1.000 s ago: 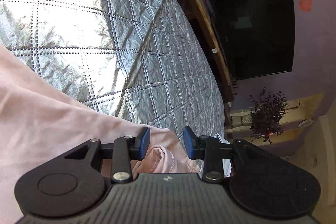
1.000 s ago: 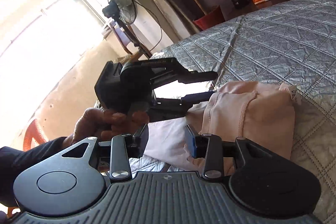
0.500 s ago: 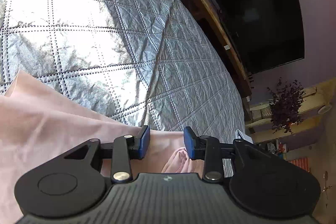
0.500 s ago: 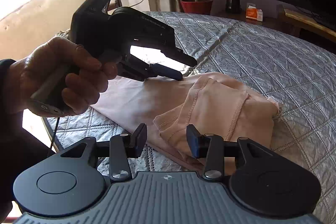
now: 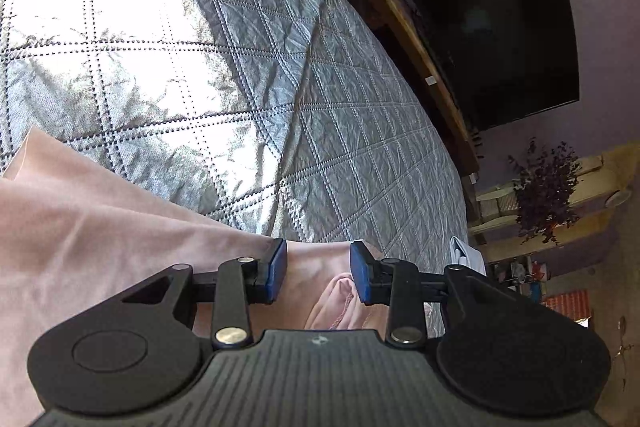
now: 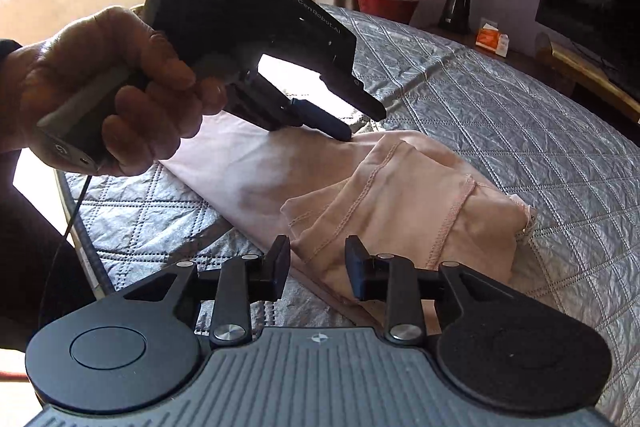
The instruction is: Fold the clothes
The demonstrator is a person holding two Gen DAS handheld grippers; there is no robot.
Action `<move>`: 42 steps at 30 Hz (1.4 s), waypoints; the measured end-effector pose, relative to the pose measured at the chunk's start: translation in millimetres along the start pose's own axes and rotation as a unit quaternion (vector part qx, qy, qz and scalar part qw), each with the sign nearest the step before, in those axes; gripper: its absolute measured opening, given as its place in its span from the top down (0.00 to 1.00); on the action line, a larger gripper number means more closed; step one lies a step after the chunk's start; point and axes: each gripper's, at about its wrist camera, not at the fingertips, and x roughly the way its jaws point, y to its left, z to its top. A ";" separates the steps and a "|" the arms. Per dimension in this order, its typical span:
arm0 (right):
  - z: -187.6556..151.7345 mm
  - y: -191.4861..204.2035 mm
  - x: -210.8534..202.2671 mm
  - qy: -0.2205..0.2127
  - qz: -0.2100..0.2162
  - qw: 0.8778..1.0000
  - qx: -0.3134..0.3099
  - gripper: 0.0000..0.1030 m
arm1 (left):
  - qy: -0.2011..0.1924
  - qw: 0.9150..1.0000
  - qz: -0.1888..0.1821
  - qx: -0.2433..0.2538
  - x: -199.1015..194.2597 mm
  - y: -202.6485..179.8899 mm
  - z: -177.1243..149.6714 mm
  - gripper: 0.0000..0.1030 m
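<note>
Two grippers work one pink garment (image 6: 404, 199), which lies partly folded on the quilted bedspread (image 6: 520, 115). Left gripper (image 5: 318, 271): jaws apart, empty, poised over the garment's flat panel. Right gripper (image 6: 316, 263): jaws apart, empty, at the garment's near folded edge. Advised procedure: pinch one layer only, then fold squarely.

- Quilted grey bedspread (image 5: 248, 75) lies bare beyond the pink garment (image 6: 400, 195); open passage toward the far edge.
- Left gripper (image 6: 352, 119) hangs just over the garment's flat part, blocking approach from the left.
- Right gripper (image 6: 318, 267), fingers parted, sits at the near folded edge.
- Far side: television (image 5: 492, 15), wooden stand (image 5: 416, 43), orange box (image 6: 490, 37), black device (image 6: 456, 5), red pot (image 6: 386, 5).
</note>
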 end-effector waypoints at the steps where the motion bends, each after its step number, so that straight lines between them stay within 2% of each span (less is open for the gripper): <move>1: 0.2 1.1 -0.3 -0.001 0.000 1.000 -0.005 0.63 | 0.000 1.000 0.000 0.000 0.2 -0.1 -0.3 0.70; 2: 0.4 1.9 -0.6 -0.002 0.001 1.000 -0.009 0.65 | 0.001 1.000 0.000 0.001 0.2 -0.1 -0.6 0.70; 4: 1.3 0.6 -1.3 -0.006 0.000 1.000 -0.009 0.79 | 0.002 1.000 0.001 0.002 2.0 -0.8 -0.4 0.70; 7: 2.6 -2.3 -1.8 -0.011 -0.001 1.000 0.002 0.85 | 0.003 1.000 0.003 0.006 3.0 -2.1 -1.0 0.70; 11: 9.7 -16.4 -12.2 -0.054 0.016 0.996 0.066 0.89 | 0.003 1.000 0.003 0.005 3.3 -2.0 -0.3 0.70; 14: 15.4 -22.4 -12.3 -0.071 0.022 0.993 0.094 0.89 | 0.003 1.000 0.003 0.005 3.6 -2.0 0.4 0.70; 17: 18.2 -15.5 2.0 -0.050 0.021 0.995 0.080 0.89 | 0.002 1.000 0.003 0.004 2.5 -2.4 -0.9 0.69; 19: 16.0 -13.0 14.5 -0.021 0.026 0.996 0.079 0.82 | 0.002 1.000 0.003 0.004 2.4 -2.6 -1.5 0.69; 20: 14.9 -11.0 14.8 -0.021 0.021 0.997 0.071 0.80 | 0.002 1.000 0.003 0.004 2.3 -2.6 -1.3 0.69; 23: 16.5 -9.6 2.0 -0.052 0.016 0.996 0.076 0.75 | 0.002 1.000 0.003 0.003 2.1 -2.4 -0.7 0.69; 25: 18.8 -4.3 -1.7 -0.065 0.010 0.996 0.068 0.52 | 0.002 1.000 0.003 0.004 1.9 -2.3 -0.6 0.69; 26: 20.3 0.4 -1.0 -0.066 0.008 0.996 0.058 0.49 | 0.002 1.000 0.004 0.006 1.9 -3.0 -0.5 0.69; 29: 23.1 18.8 15.4 -0.034 0.008 0.999 0.020 0.50 | 0.002 1.000 0.003 0.007 1.8 -3.1 -0.2 0.69; 31: 23.6 29.2 25.4 -0.016 -0.021 1.000 -0.009 0.51 | 0.003 1.000 0.003 0.007 2.2 -3.0 0.2 0.69; 33: 23.9 35.3 31.2 -0.008 -0.049 0.998 -0.032 0.54 | 0.003 1.000 0.003 0.007 2.9 -3.1 0.6 0.69; 38: 23.2 39.0 35.3 -0.002 -0.081 0.996 -0.048 0.55 | 0.003 1.000 0.004 0.009 3.0 -3.8 1.0 0.69; 40: 24.5 38.9 35.7 -0.003 -0.083 0.995 -0.049 0.69 | 0.003 1.000 0.004 0.010 3.3 -4.3 0.3 0.69; 42: 26.0 39.5 34.8 -0.005 -0.084 0.995 -0.054 0.78 | 0.003 1.000 0.004 0.011 3.5 -4.2 0.3 0.69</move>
